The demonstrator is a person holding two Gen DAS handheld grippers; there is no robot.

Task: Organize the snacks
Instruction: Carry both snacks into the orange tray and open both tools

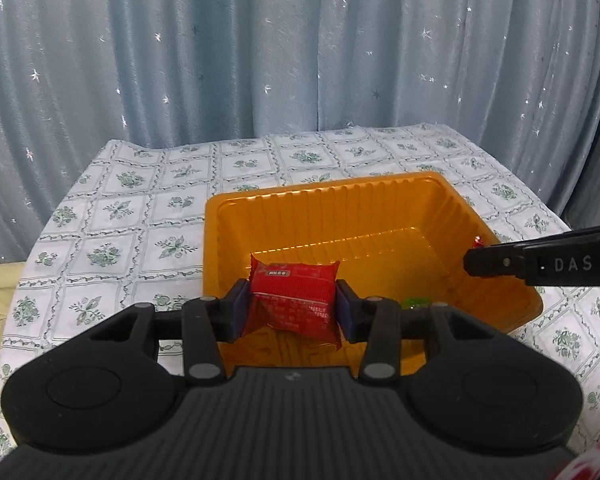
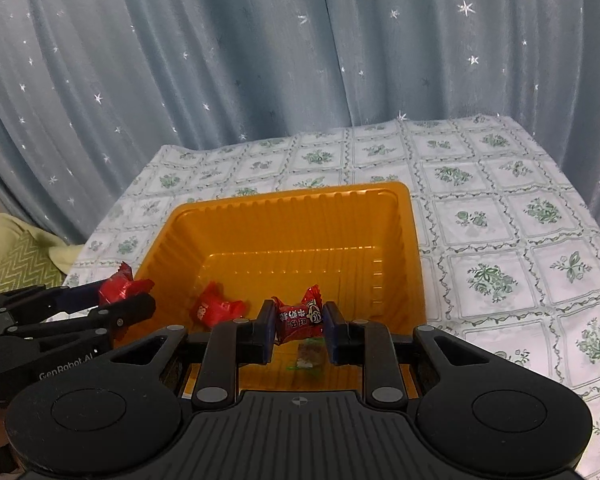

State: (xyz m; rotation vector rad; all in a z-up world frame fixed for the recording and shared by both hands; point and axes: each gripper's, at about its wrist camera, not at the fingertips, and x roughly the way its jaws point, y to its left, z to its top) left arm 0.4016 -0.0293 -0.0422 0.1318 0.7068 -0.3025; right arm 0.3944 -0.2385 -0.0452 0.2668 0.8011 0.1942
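Left gripper (image 1: 292,306) clamped on a red snack packet (image 1: 294,300), blue pads pressing both sides, held above the near edge of the orange tray (image 1: 380,196). Right gripper (image 2: 298,322) shut on a small red wrapped candy (image 2: 300,316), also above the tray's near side. In the tray: another red candy (image 2: 216,308) on the floor near the left wall, a green-wrapped piece (image 2: 306,358) below the right gripper. Tray sits on a floral tablecloth (image 2: 500,220); starred blue curtain (image 2: 260,60) behind.
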